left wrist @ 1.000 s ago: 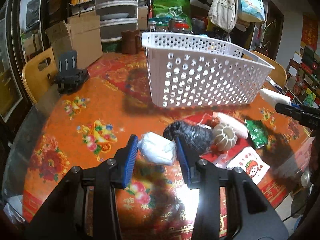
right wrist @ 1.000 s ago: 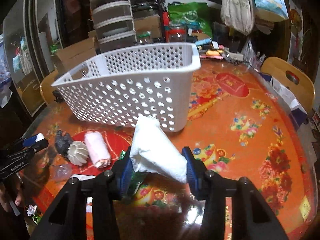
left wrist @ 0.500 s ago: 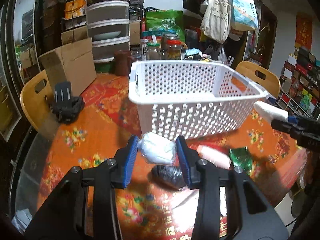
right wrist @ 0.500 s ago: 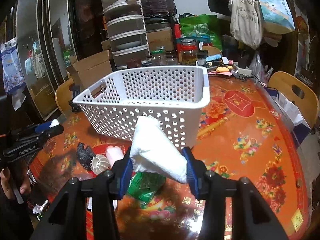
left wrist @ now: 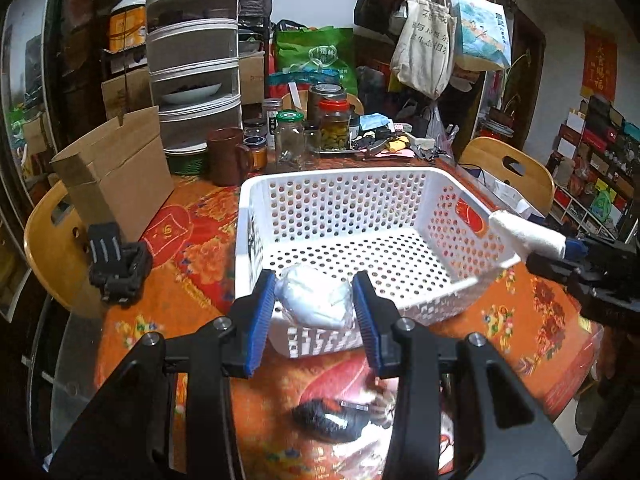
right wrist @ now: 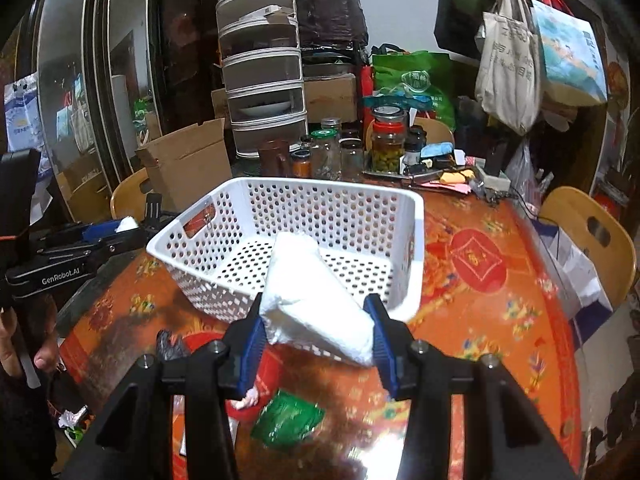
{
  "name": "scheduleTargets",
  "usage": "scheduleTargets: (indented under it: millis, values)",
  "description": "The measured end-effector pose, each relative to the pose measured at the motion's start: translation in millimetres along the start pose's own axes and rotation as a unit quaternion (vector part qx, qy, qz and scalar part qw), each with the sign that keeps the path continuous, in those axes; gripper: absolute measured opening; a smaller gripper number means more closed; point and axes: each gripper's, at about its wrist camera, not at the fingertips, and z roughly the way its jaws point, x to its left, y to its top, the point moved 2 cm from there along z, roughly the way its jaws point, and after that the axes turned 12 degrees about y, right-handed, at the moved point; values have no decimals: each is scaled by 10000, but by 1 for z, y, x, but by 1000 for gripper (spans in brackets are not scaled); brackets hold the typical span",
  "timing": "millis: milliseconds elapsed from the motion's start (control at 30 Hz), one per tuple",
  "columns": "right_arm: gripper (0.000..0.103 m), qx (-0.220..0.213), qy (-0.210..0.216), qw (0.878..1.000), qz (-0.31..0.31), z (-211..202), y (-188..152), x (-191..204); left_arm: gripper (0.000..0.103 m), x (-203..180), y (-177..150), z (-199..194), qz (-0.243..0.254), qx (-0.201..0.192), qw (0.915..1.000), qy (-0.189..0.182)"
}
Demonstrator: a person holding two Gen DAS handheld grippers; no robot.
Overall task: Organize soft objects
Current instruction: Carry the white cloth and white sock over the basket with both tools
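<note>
Cluttered dining room, jars and stacked drawers crowding the far edge of the table [left wrist: 168, 312], its orange flowered cloth filling both views. Centre stage sits the white perforated basket [left wrist: 360, 216], empty inside as far as both cameras show.

Both grippers are loaded and up in the air. The left gripper [left wrist: 314, 306] has its blue pads pinched close on a small white wrapped bundle [left wrist: 314, 304], and that bundle hangs right at the basket's near rim. The right gripper [right wrist: 318, 326] holds at a middling width, clamped on a white folded cloth [right wrist: 310, 292] that pokes up and forward from the jaws, its tip over the basket's near wall in the right wrist view. From the left camera you can see that same cloth reaching in at the basket's right corner.

The step in hand looks like the carry-and-drop. To do it well, I'd say bring each load clearly past the rim and over the holed floor before letting go, keep the two tools apart so they don't knock, and lower a little so the soft pieces settle rather than bounce onto the wall. The cloth is long, so its tail could catch on the rim.

Plenty remains at the table's near edge: a dark bagged lump [left wrist: 328, 420] and a green packet [right wrist: 286, 420], both below the jaws and outside the basket.
</note>
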Motion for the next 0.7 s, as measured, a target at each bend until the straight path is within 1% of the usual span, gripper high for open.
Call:
scheduleTargets:
  millis: [200,367,567,700]
  values:
    - [47,199,-30,9997,103,28,19,-13,37,-13,33,30,141,264,9995,-13]
    - [47,330,-108,9993,137,49,35,-24,37,-22,52,60,131,524,9985,10]
    - [47,478,-210,9983,253,72,48,-39,37,-29,65,101,94,875,9960,130]
    - [47,682,-360,9967,264,92,48,-49,37,-35,66,126,123,1072,9939,217]
